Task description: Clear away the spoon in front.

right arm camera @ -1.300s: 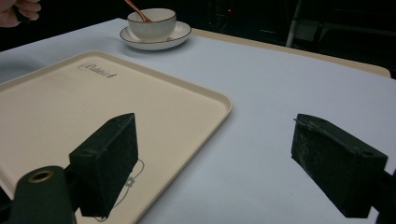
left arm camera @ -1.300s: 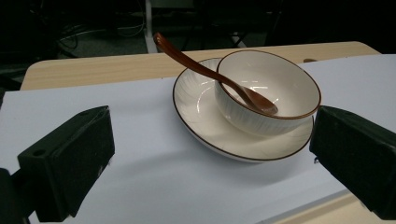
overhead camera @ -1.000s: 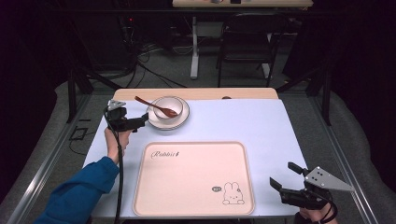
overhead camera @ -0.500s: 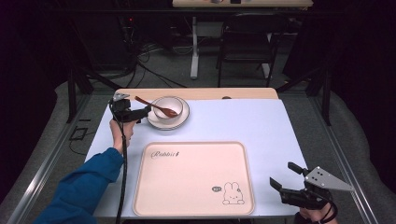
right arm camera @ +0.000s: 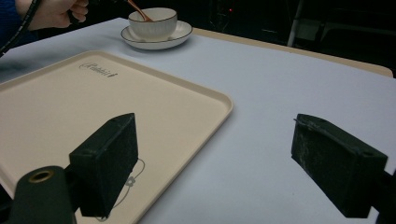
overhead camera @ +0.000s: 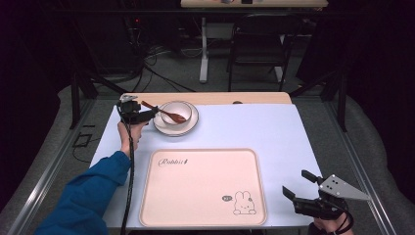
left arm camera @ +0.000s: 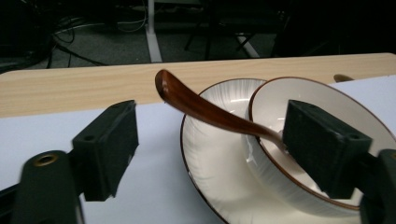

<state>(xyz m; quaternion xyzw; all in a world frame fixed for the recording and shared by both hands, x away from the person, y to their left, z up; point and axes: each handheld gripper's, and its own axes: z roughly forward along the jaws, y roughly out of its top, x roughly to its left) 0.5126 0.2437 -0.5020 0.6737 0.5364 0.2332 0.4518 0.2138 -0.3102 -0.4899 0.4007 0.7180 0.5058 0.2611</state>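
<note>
A white bowl (overhead camera: pixel 177 108) with a brown rim stands on a matching saucer (overhead camera: pixel 192 125) at the table's far left. A dark wooden spoon (overhead camera: pixel 166 114) rests in the bowl with its handle sticking out to the left. My left gripper (overhead camera: pixel 152 114) reaches in from the left, and its jaws have just been closing. In the left gripper view the spoon handle (left arm camera: pixel 205 109) runs between the pads, which stand apart from it, so that gripper (left arm camera: pixel 217 140) is open. My right gripper (overhead camera: pixel 297 183) stands open over the near right of the table, with nothing between its fingers (right arm camera: pixel 105 158).
A large cream tray (overhead camera: pixel 195 196) with a rabbit drawing lies at the near middle of the white table top (overhead camera: pixel 254 127). A wooden strip (overhead camera: pixel 220 98) runs along the far edge. Beyond the table are chairs and cables on the floor.
My left gripper has moved right toward the bowl, bringing its jaws around the spoon handle, and the jaws have narrowed. The right gripper has not moved.
</note>
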